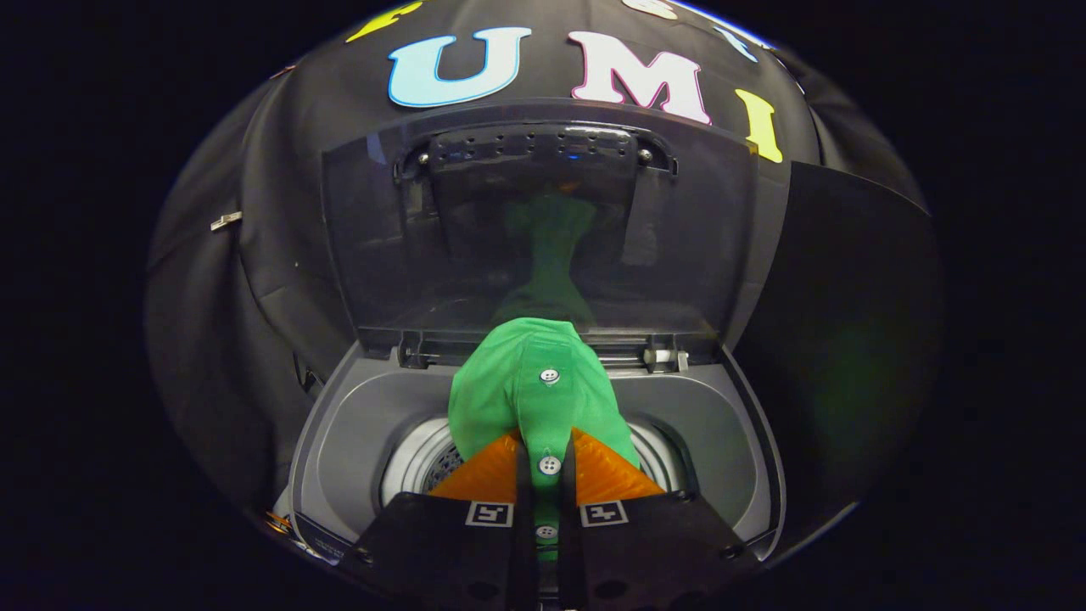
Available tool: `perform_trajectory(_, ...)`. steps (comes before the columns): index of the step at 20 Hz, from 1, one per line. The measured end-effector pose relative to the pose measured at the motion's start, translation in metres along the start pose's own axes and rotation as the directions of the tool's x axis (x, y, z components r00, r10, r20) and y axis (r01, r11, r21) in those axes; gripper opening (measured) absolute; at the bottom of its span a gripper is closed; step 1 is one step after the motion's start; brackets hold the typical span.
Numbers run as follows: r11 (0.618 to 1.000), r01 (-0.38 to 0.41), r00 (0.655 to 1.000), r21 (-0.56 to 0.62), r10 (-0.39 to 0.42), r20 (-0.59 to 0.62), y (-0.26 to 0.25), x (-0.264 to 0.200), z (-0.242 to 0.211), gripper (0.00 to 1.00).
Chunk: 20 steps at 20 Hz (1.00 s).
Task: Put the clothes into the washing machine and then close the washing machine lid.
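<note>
My jaws pinch a green shirt [530, 386] by its buttoned strip. It bunches just ahead of them, above the washing machine [679, 424] drum. The lid [679, 246] stands upright beyond.

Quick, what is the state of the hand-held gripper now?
Hand-held gripper: shut on the green garment, held over the open washing machine.
</note>
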<state>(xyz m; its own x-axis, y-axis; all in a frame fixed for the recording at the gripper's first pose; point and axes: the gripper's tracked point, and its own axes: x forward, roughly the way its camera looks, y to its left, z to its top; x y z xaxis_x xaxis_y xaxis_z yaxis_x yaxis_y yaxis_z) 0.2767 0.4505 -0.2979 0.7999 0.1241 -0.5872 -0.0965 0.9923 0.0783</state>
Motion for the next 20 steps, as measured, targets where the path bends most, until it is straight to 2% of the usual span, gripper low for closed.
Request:
perform_trajectory(1,1.000,0.003,1.000,-0.009,-0.003,-0.019,-0.001,0.005,-0.006,0.14)
perform_trajectory(2,1.000,-0.010,1.000,-0.007,0.009,-0.026,0.004,-0.001,-0.007,0.19)
perform_trajectory(5,0.998,-0.068,0.998,0.015,0.068,0.012,0.017,-0.015,0.005,0.97)
perform_trajectory(9,0.996,-0.085,0.996,0.014,0.085,0.014,0.019,-0.021,0.010,0.99)
perform_trajectory(14,0.994,-0.103,0.993,0.025,0.101,0.063,0.014,-0.033,0.037,0.99)
perform_trajectory(17,0.994,-0.110,0.982,0.023,0.105,0.157,0.004,-0.049,0.080,0.99)
perform_trajectory(20,0.992,-0.125,0.952,0.010,0.117,0.284,-0.001,-0.074,0.140,0.99)
